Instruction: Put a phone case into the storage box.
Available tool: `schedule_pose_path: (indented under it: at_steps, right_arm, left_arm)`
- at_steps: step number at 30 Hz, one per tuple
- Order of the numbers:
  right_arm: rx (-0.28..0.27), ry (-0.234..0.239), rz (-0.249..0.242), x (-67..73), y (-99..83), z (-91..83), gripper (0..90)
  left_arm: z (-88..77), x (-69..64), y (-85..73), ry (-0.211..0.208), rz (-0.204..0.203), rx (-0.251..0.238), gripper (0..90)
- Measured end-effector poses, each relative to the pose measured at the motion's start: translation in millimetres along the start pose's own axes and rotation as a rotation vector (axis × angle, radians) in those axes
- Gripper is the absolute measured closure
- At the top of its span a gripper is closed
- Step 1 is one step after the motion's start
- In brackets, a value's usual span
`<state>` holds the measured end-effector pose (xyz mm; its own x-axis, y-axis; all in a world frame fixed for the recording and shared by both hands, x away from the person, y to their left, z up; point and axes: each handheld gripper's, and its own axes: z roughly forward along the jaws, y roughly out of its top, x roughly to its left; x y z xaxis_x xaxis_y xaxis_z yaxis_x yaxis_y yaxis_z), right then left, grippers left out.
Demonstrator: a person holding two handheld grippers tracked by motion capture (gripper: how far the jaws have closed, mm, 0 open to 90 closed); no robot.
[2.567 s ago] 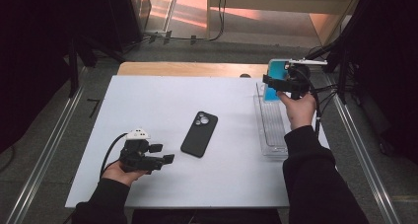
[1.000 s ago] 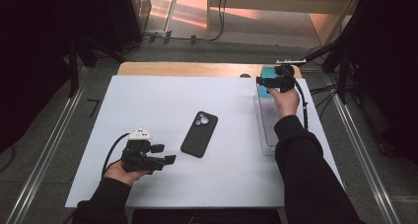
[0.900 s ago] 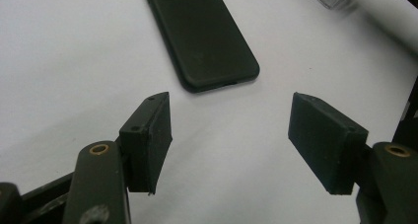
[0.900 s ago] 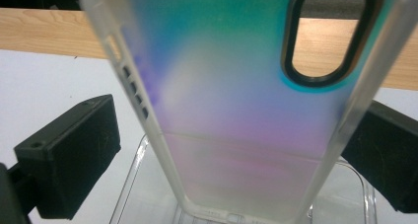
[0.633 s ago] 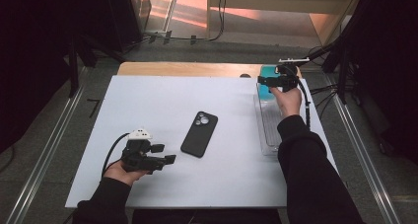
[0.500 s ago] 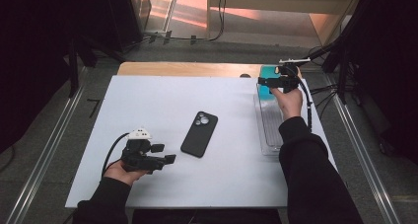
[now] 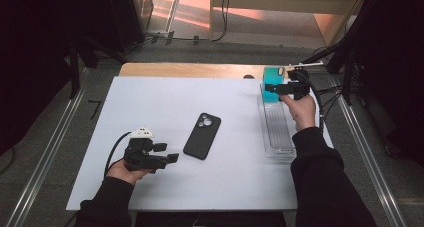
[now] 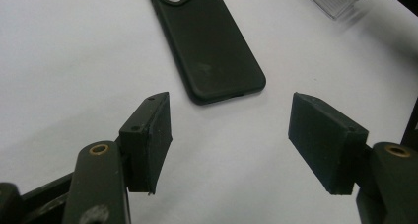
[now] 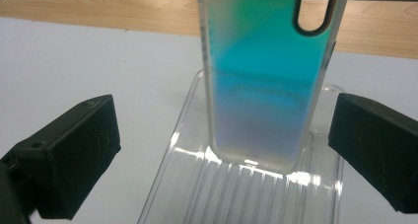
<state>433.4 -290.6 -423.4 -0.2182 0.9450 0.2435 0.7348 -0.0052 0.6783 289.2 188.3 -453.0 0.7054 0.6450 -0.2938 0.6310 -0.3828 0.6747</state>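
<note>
Forward goes the right gripper [image 7: 276, 88] since a couple of seconds back, now at the far end of the clear ribbed tray [image 7: 278, 135], jaws wide either side of the upright teal phone case [image 9: 268, 76]. Left gripper [image 7: 166, 152] sits low, jaws wide, just short of the black phone [image 7: 202, 135] on the table [image 7: 150, 102].

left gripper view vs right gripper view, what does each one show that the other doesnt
Left gripper view: a black phone lying flat, camera side up, on the white table ahead of the open left gripper.

Right gripper view: a teal, iridescent phone case standing upright in a clear ridged tray, between the jaws of the open right gripper, with a wooden edge behind.

Both: the white table and two black jaws spread apart, holding nothing.
</note>
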Motion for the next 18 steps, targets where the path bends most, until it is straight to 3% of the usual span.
schedule_pose_path:
  at_steps: [11,18]
  right_arm:
    - [-0.009,0.071,-0.064,23.3,-19.1,-32.2,0.0]
    - [0.012,0.127,-0.110,39.2,-30.0,-42.9,0.0]
  left_arm:
    - [0.3,4.1,7.8,-0.006,-0.006,-0.006,32.8]
    - [0.3,7.0,11.0,-0.028,-0.010,-0.010,32.8]
